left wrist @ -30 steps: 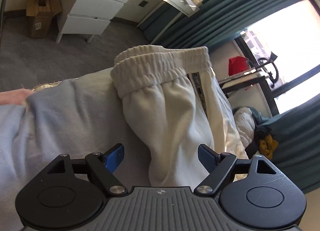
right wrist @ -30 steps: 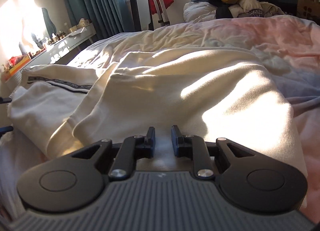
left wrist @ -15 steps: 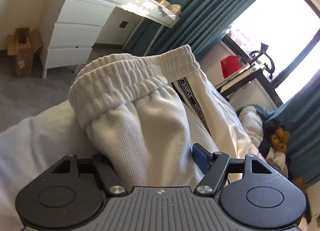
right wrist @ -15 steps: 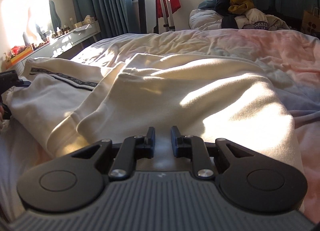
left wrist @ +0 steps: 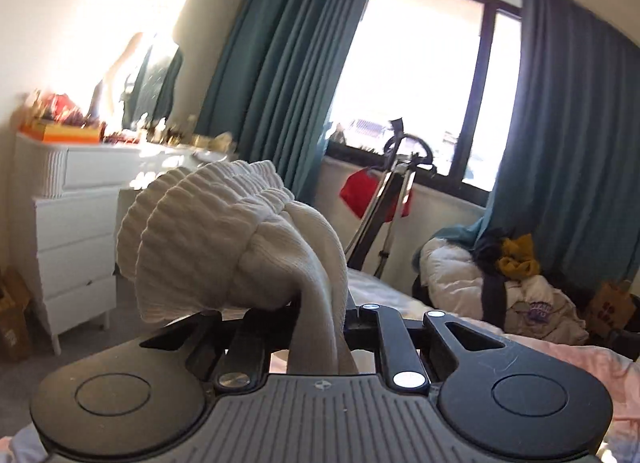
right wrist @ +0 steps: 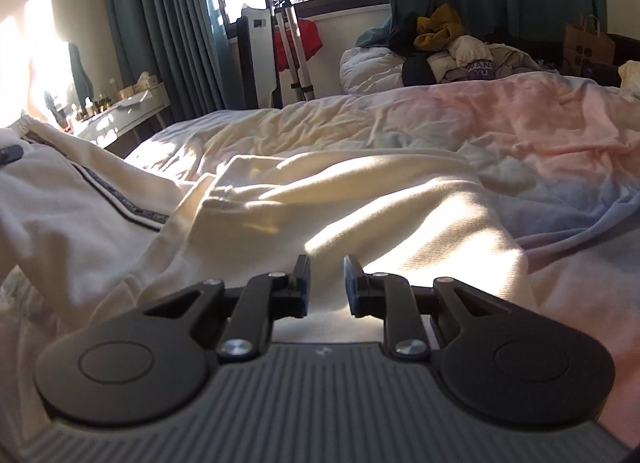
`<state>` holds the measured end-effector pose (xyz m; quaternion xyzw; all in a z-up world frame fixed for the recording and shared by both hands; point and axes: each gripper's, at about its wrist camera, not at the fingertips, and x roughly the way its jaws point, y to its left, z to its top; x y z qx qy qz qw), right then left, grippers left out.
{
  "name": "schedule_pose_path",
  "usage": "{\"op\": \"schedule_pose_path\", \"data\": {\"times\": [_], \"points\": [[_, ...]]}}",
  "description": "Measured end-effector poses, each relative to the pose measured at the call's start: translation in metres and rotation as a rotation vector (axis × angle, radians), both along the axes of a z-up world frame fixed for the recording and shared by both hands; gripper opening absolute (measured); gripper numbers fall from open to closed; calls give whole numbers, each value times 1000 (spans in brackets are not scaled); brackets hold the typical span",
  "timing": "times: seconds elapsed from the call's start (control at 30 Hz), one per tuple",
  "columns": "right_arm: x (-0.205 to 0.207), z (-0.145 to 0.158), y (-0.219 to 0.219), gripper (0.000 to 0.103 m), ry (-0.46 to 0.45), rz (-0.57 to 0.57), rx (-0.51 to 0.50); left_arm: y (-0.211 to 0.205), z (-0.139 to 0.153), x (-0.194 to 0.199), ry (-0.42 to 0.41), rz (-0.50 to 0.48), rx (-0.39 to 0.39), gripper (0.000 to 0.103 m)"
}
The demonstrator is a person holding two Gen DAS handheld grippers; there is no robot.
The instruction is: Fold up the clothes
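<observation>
The white sweatpants [left wrist: 224, 239] are bunched at the ribbed waistband in front of my left gripper [left wrist: 318, 327], lifted clear of the bed; cloth runs down between its jaws, which are closing on it, pads pressing the fabric. In the right wrist view the legs of the same sweatpants [right wrist: 352, 203] lie spread across the bed [right wrist: 540, 135], the dark side stripe off to the left. My right gripper [right wrist: 326, 287] sits low over the near edge of the cloth, jaws narrowly apart with fabric in the gap; I think it's pinched, though the pads' contact is hard to make out. Beyond: teal curtains [left wrist: 280, 75], a white dresser [left wrist: 72, 231], a clothes pile [right wrist: 452, 51].
</observation>
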<state>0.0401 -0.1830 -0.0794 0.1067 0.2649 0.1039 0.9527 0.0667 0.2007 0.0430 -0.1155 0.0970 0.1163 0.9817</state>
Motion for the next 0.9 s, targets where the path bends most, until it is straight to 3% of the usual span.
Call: {"op": "schedule_pose_path", "data": {"times": [0.07, 0.23, 0.43, 0.57, 0.67, 0.8, 0.9], "points": [[-5, 9, -15, 22, -25, -49, 37, -42, 23, 8, -41, -48, 56, 15], [-28, 41, -54, 22, -188, -174, 106, -149, 52, 28, -93, -194, 140, 15], [-44, 67, -107, 22, -298, -266, 256, -291, 11, 35, -15, -388, 282, 14], [-35, 62, -134, 23, -265, -288, 333, -374, -49, 39, 120, -524, 412, 14], [-22, 54, -154, 23, -185, -239, 443, -420, -93, 38, 212, -588, 517, 14], [-6, 41, -179, 23, -78, -204, 616, -433, -113, 34, 213, -587, 546, 15], [4, 32, -197, 23, -19, -219, 719, -412, -118, 22, 206, -623, 576, 20]]}}
